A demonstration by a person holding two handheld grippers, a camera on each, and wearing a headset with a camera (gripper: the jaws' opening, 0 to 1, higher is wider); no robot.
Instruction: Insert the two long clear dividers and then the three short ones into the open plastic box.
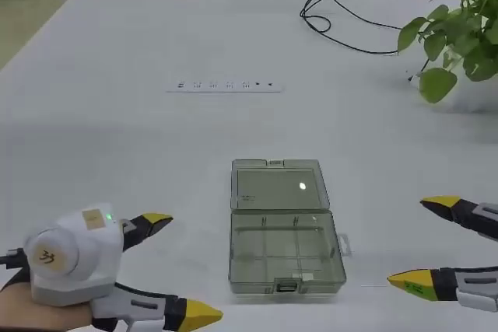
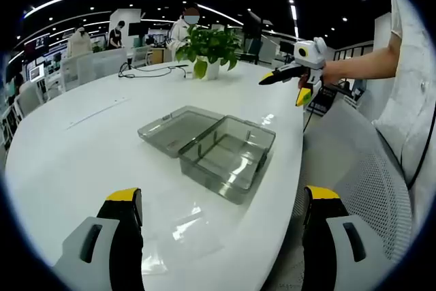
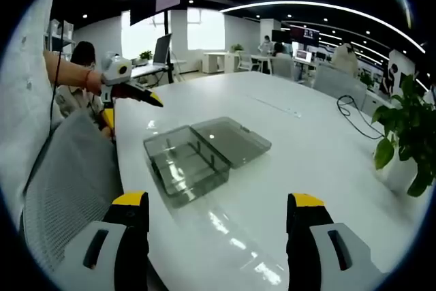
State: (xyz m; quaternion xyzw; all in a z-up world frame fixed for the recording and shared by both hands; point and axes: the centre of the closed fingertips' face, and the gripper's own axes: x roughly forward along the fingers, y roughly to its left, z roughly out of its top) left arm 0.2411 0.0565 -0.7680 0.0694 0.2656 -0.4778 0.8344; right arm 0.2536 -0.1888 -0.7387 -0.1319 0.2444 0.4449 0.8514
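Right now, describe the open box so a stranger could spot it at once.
Start at the white table and come to its near edge. There sits the box, a shallow case with its lid laid flat behind it. Its smoky see-through plastic sets it apart from the white socket strip farther back.

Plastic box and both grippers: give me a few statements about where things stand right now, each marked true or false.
1. The plastic box is open, and its lid lies flat on the table. True.
2. The left gripper is shut on a divider. False: its jaws stand apart and hold nothing.
3. The right gripper touches the box. False: it is open and apart from the box, off to its right.
4. A power strip lies on the table beyond the box. True.
5. A potted plant stands at the far right of the table. True.
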